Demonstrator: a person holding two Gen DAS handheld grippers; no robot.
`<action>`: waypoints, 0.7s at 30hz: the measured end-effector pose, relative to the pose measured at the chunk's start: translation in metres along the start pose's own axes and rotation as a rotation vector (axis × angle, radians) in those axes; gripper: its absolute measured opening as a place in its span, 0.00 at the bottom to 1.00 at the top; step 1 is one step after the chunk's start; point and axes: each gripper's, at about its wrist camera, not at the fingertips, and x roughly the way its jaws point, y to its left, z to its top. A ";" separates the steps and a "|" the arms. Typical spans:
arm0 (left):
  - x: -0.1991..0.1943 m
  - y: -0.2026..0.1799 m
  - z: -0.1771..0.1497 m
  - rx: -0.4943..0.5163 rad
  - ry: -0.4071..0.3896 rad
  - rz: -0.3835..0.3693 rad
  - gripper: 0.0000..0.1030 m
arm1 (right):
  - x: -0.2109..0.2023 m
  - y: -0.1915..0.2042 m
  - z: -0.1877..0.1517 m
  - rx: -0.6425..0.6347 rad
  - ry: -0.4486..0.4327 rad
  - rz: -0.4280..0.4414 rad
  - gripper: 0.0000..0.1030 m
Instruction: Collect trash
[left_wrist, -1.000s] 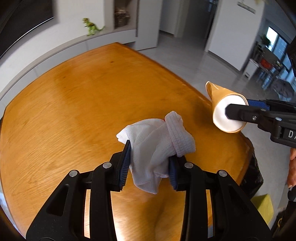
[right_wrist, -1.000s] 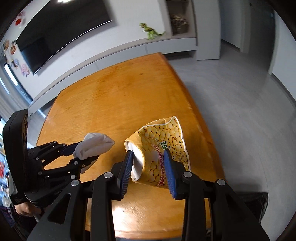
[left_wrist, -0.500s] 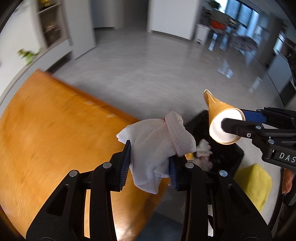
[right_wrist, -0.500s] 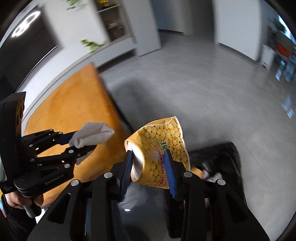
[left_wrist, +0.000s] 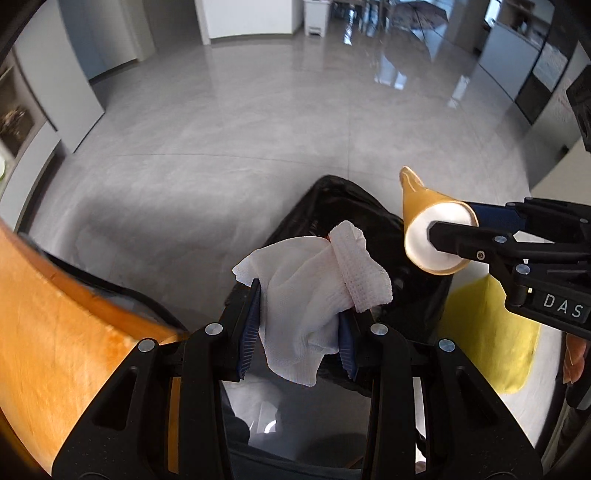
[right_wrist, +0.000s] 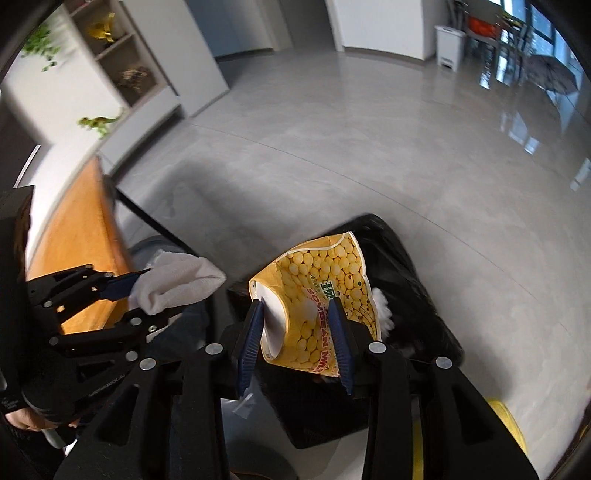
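A crumpled white cloth (left_wrist: 306, 288) is pinched in my left gripper (left_wrist: 301, 299), which is shut on it above the open black trash bag (left_wrist: 332, 199) on the floor. My right gripper (right_wrist: 295, 314) grips a crushed yellow paper cup (right_wrist: 317, 280) printed with soybeans, also over the black trash bag (right_wrist: 406, 295). Its jaws are opening, and both pads still touch the cup. In the left wrist view the cup (left_wrist: 417, 240) hangs to the right of the cloth. In the right wrist view the cloth (right_wrist: 177, 280) sits to the left of the cup.
The orange wooden table (left_wrist: 44, 314) edge lies at the left, with a dark chair beside it. A yellow cushion-like object (left_wrist: 487, 332) sits on the floor right of the bag. Grey tiled floor stretches beyond. A green toy dinosaur (right_wrist: 98, 122) stands on a far ledge.
Both grippers swung off the table and downward, and now hang over the black trash bag on the floor. Cloth and cup came along in their jaws.
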 end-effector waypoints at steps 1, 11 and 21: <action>0.006 -0.005 0.002 0.021 0.017 -0.002 0.43 | 0.001 -0.008 -0.001 0.023 -0.004 -0.029 0.52; 0.014 -0.002 0.004 0.028 0.013 0.076 0.94 | 0.001 -0.029 0.000 0.073 -0.031 -0.068 0.61; 0.005 -0.002 -0.001 0.000 -0.015 0.059 0.94 | -0.004 -0.019 0.001 0.066 -0.032 -0.063 0.66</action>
